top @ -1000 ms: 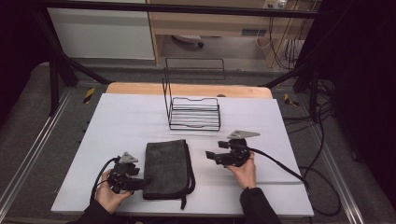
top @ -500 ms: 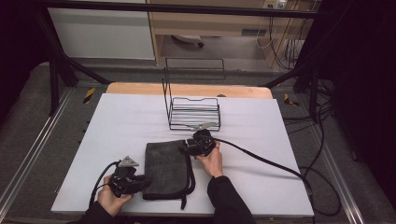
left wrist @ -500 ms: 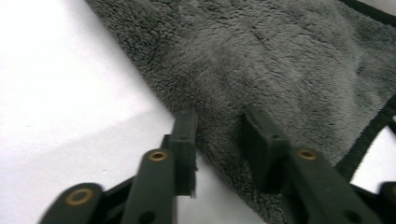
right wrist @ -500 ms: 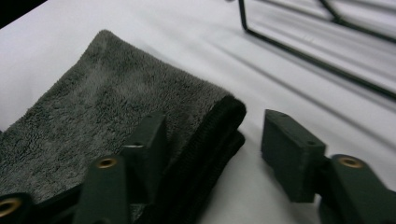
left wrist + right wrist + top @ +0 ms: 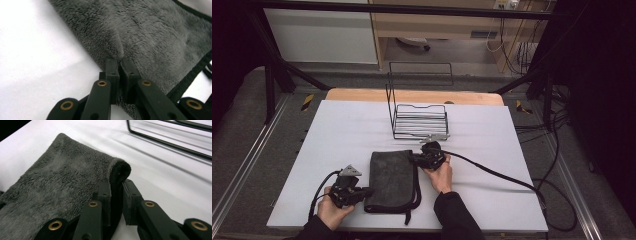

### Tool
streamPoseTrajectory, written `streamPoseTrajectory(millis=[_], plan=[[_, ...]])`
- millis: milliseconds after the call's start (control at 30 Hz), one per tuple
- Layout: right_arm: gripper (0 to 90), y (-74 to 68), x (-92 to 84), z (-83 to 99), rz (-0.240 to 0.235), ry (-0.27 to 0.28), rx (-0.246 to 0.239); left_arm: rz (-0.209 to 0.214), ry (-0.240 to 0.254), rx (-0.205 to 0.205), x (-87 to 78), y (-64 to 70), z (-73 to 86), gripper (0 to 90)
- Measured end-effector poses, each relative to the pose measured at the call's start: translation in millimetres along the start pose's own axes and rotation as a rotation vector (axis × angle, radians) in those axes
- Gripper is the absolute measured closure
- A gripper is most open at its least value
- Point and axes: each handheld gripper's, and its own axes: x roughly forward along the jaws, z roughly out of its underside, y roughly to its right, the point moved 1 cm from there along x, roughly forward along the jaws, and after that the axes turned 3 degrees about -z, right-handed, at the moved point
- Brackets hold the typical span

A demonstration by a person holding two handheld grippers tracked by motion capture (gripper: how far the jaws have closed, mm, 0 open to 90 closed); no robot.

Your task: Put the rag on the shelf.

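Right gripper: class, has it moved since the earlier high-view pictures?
Yes. The right gripper has moved left, from bare table right of the wire rack to the grey towel's far right corner, closing on it.

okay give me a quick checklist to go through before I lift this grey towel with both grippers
1. Left gripper pinching the towel at its near left edge: ok, the fingers have just been closing and a ridge of pile sits between them.
2. Right gripper on the far right corner: ok, just closed on the rolled hem.
3. Towel lying folded flat on the table: ok.
4. Wire rack clear of the towel: ok, it stands apart behind it.
5. All layers caught: cannot tell.
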Motion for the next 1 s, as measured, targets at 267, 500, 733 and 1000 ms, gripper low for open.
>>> streamPoseTrajectory(millis=[267,500,733,1000], plan=[[72.6,0.1,-9.6,6.4,0.061,-0.002,0.014,-0.030,0.023,0.054,-0.9,-0.9,-3.9,70.4],[41.1,3.8,-28.9,6.4,0.046,0.075,-0.018,-0.074,0.086,0.058,-8.5,-22.3,-27.4,35.1],[16.5,4.1,-48.6,7.3,0.018,0.080,-0.038,-0.093,0.094,0.015,7.0,-42.5,-53.5,26.8],[6.6,4.5,-65.8,17.9,0.008,0.071,-0.029,-0.133,0.089,-0.056,32.4,-60.3,-78.2,23.5]])
